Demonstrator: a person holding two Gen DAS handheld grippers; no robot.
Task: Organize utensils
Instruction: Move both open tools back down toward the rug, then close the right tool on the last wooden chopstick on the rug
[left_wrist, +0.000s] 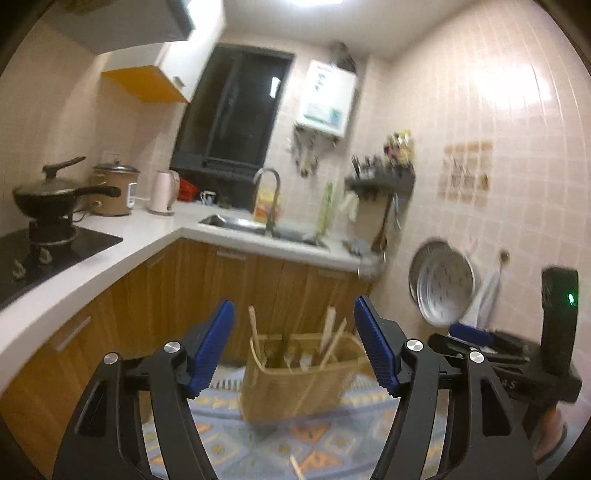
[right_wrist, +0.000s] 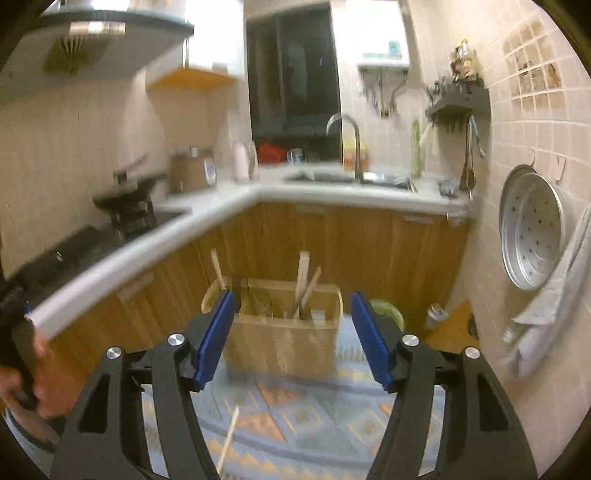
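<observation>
A tan woven utensil basket (left_wrist: 295, 380) stands on the patterned floor mat, with several wooden utensils sticking up from it. It also shows in the right wrist view (right_wrist: 284, 343). My left gripper (left_wrist: 293, 347) is open and empty, raised in front of the basket. My right gripper (right_wrist: 291, 332) is open and empty, also facing the basket. A loose wooden stick (right_wrist: 228, 439) lies on the mat near the right gripper; its end shows in the left wrist view (left_wrist: 296, 467). The right gripper's body shows at the right of the left wrist view.
An L-shaped white counter (left_wrist: 122, 254) over wooden cabinets holds a stove with a black pot (left_wrist: 55, 195), a cooker, a kettle and a sink (left_wrist: 258, 225). A metal steamer tray (right_wrist: 532, 229) hangs on the right tiled wall. A green bowl (right_wrist: 388, 312) sits behind the basket.
</observation>
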